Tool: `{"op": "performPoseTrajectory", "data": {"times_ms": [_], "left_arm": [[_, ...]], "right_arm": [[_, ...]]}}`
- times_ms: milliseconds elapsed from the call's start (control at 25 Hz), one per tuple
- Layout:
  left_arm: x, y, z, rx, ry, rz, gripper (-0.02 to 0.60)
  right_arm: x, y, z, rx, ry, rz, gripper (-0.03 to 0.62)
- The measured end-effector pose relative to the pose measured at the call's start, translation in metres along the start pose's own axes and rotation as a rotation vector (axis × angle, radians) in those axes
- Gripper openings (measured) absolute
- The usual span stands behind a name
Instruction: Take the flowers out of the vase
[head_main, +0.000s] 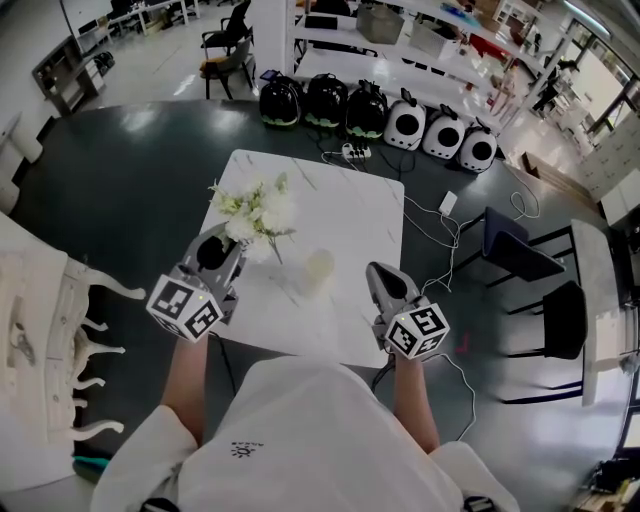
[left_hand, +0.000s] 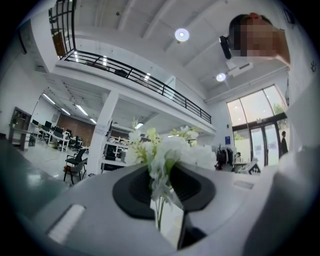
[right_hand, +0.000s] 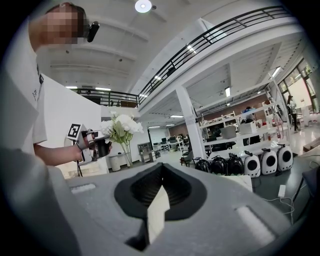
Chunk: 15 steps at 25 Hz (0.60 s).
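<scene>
Over white table (head_main: 352, 205), left gripper (head_main: 232, 243) around flowers (head_main: 262, 212)
</scene>
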<state>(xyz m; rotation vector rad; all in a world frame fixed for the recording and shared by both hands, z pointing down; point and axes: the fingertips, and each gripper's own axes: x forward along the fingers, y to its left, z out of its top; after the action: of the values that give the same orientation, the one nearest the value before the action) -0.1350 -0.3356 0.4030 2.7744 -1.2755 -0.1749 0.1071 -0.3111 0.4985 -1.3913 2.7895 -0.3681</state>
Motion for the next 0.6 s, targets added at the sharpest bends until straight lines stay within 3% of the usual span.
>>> {"op": "performPoseTrajectory", "data": {"times_ms": [600], "left_arm": [[-0.002, -0.007, -0.063, 0.033, 0.092, 0.006, 0.074]], "right_arm": [[-0.01, -0.001, -0.01, -0.003, 0.016, 0.0, 0.0]]}}
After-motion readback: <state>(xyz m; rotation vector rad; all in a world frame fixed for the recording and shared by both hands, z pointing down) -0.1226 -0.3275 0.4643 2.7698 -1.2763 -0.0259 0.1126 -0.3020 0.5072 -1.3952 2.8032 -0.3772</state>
